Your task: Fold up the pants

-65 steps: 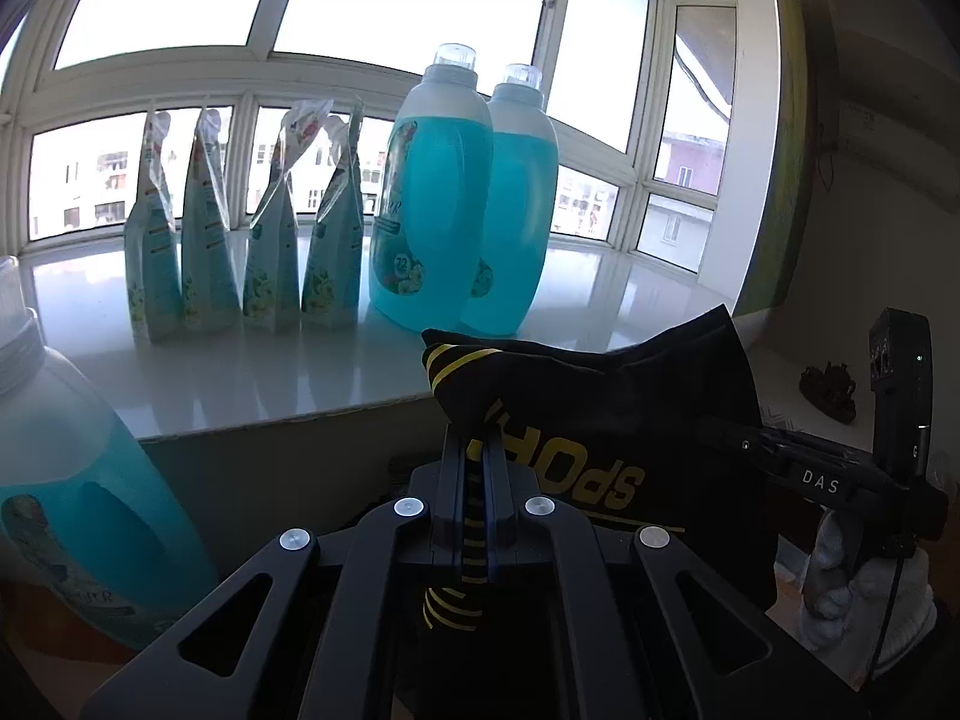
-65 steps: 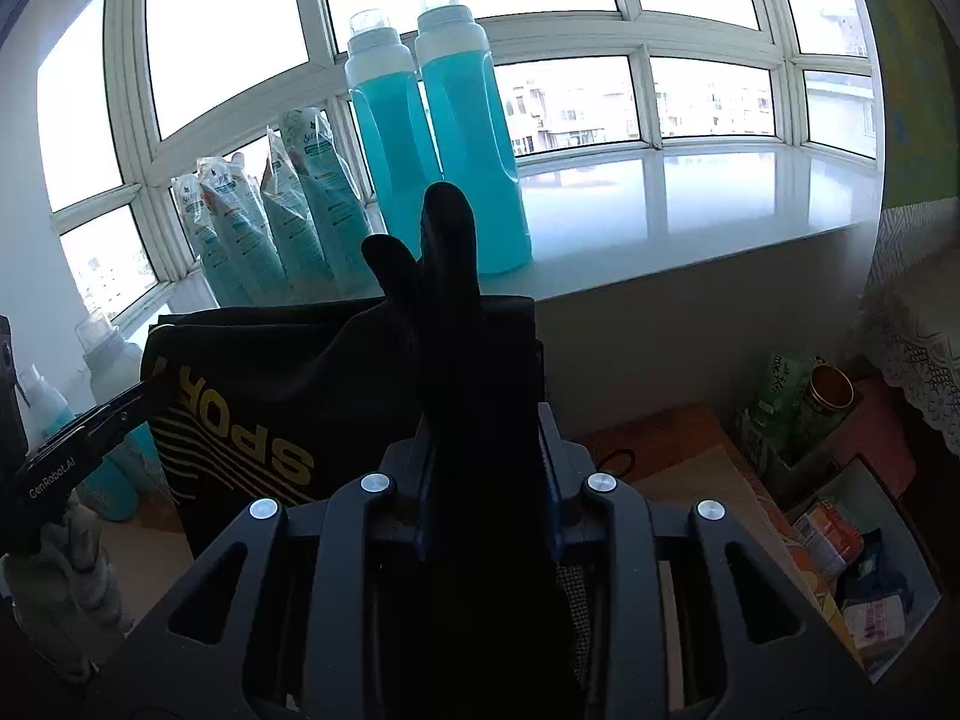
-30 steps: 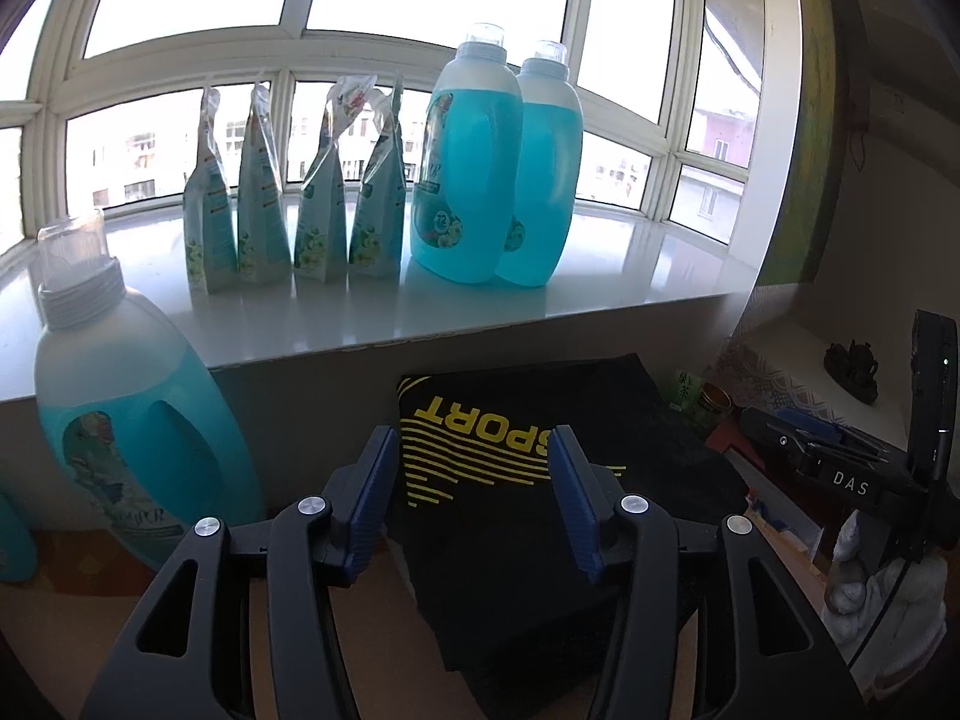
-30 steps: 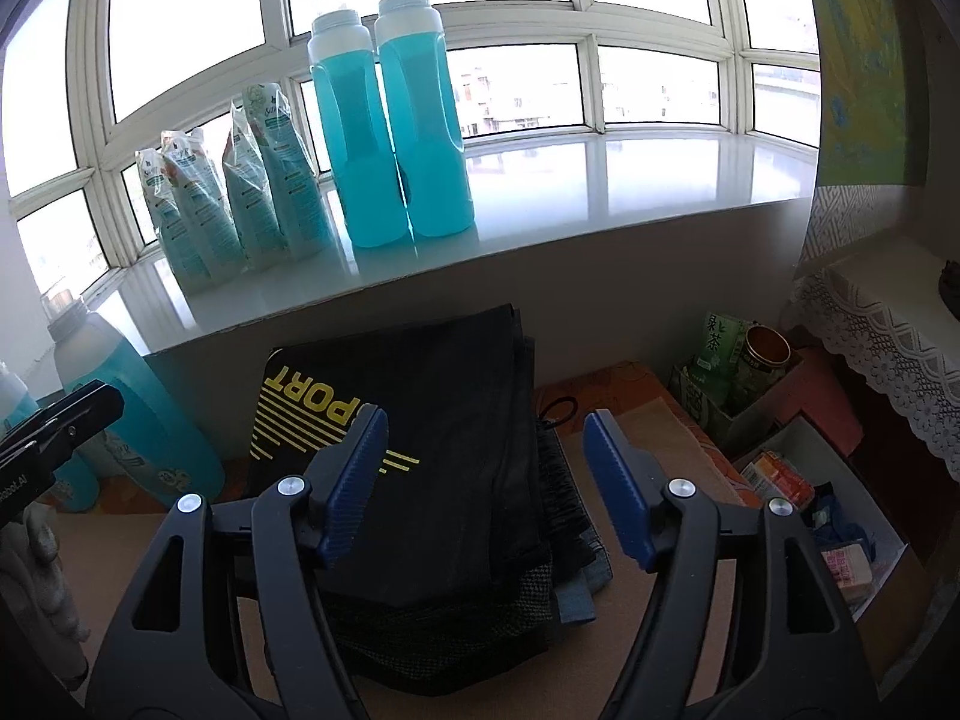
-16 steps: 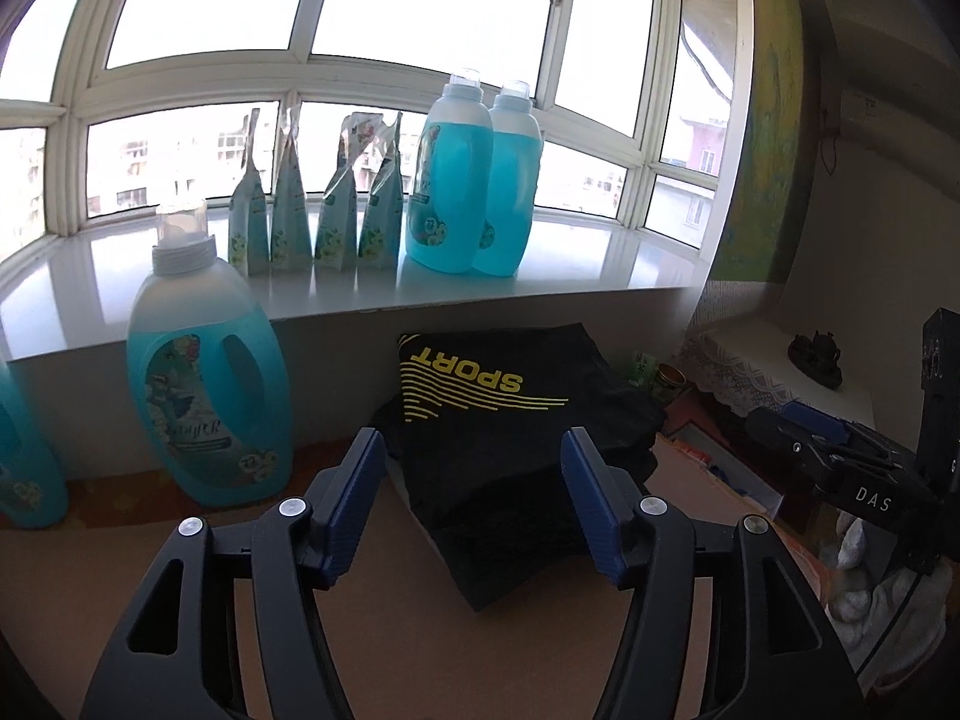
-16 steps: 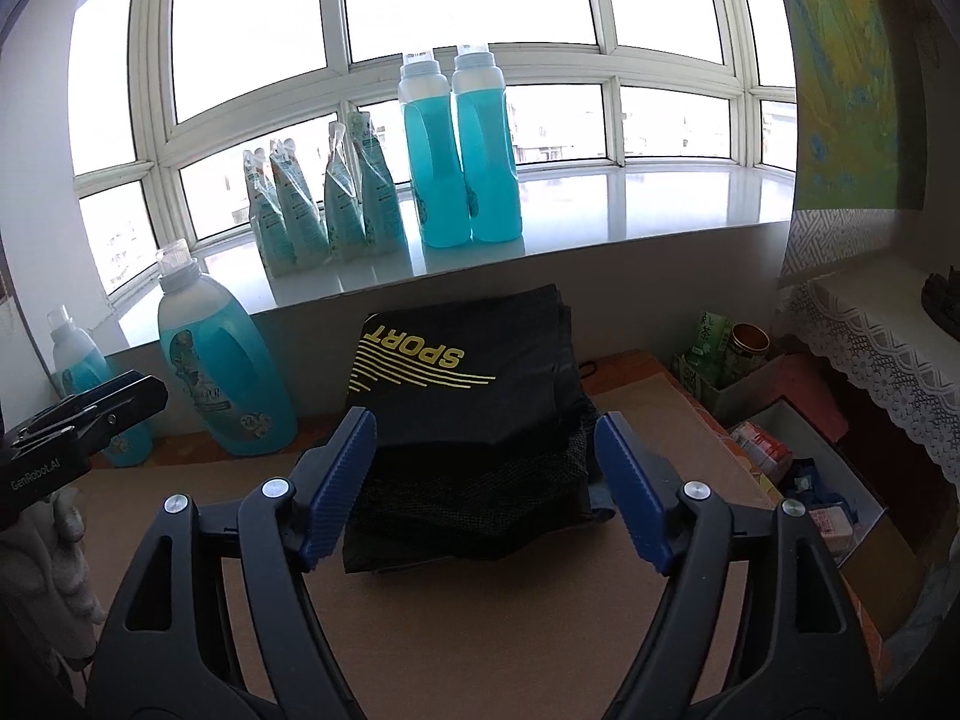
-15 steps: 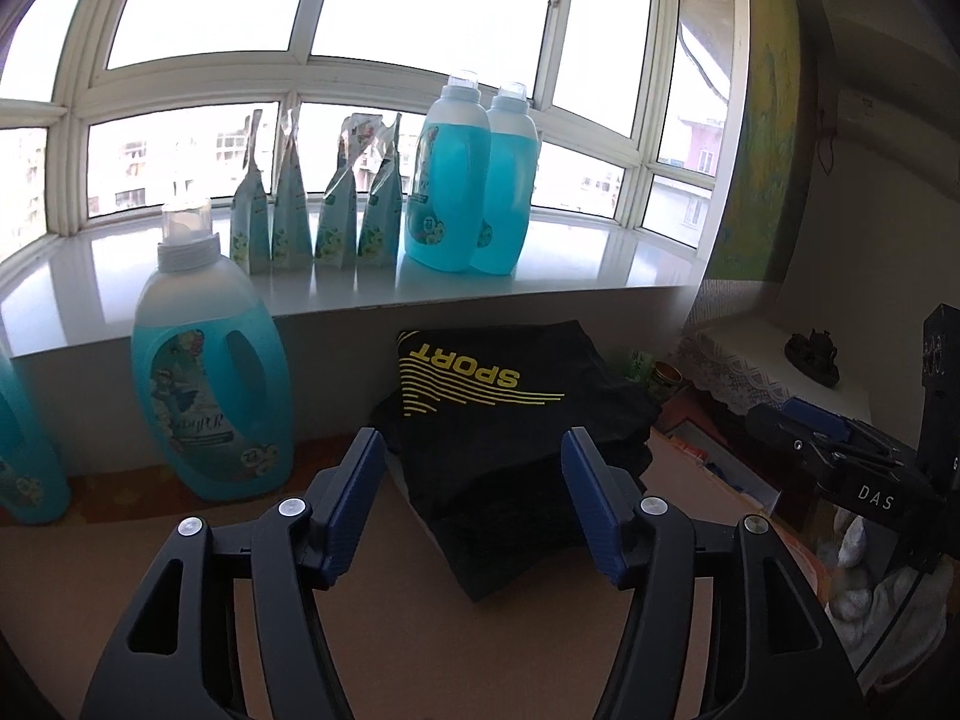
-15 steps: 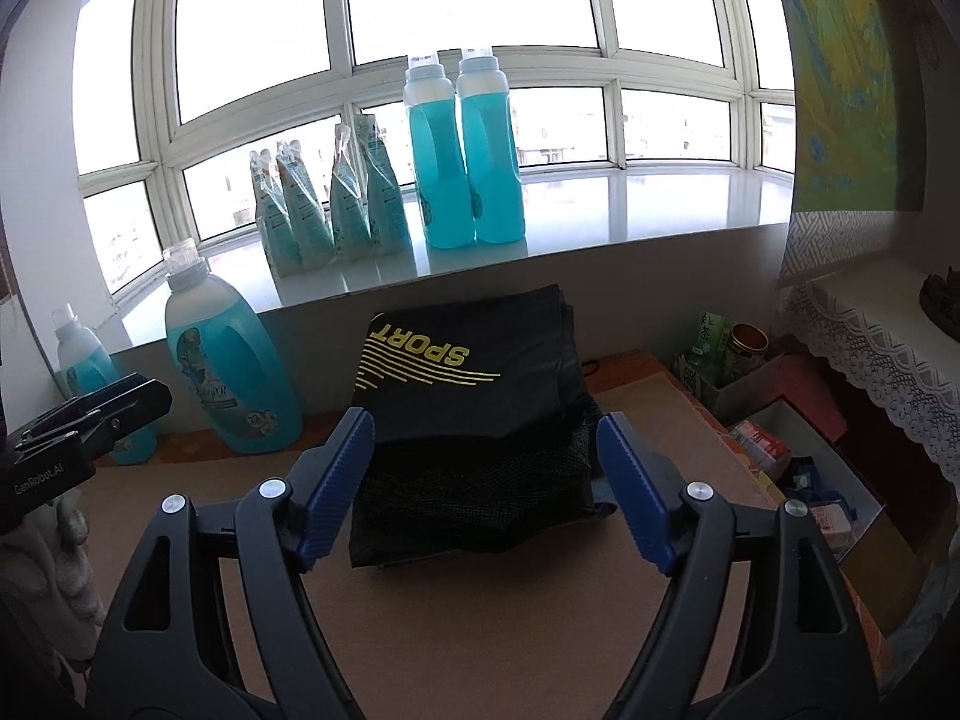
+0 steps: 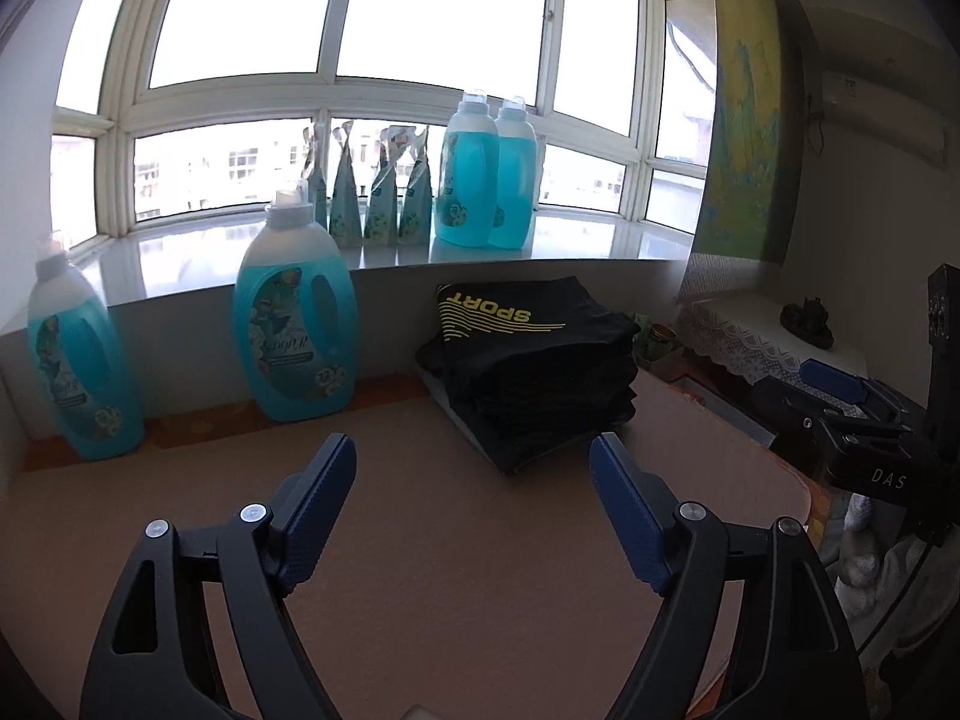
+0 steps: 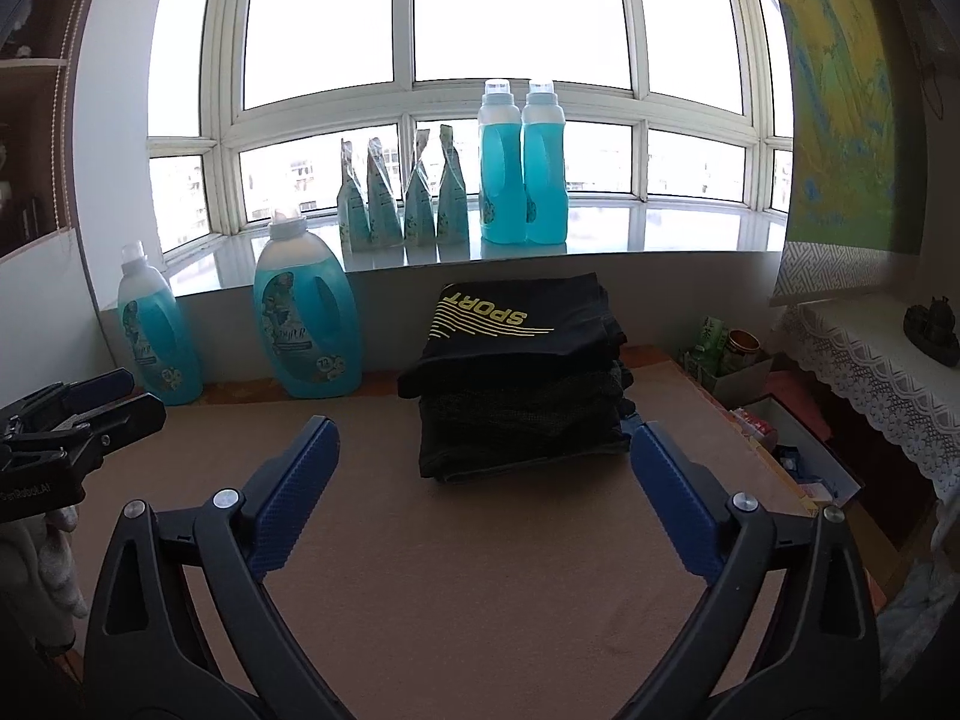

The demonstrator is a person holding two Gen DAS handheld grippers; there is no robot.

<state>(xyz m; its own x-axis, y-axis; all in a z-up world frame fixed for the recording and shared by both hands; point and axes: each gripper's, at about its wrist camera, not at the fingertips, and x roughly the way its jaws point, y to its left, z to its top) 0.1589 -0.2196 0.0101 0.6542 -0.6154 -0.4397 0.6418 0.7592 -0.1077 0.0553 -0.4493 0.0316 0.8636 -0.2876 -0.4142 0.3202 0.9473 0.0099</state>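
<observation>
the folded pants (image 10: 516,330) sit on top of a pile (image 10: 522,420) by the wall, straight ahead of the right gripper (image 10: 483,480). the left gripper (image 9: 471,498) sees them off to its right. both are spread wide and hold nothing.

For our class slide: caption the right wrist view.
Open right gripper faces folded black SPORT pants topping a stack on the table.

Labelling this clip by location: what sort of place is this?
Probably a home sunroom or enclosed balcony: a curved window sill holding detergent bottles, folded pants stacked on a table.
</observation>
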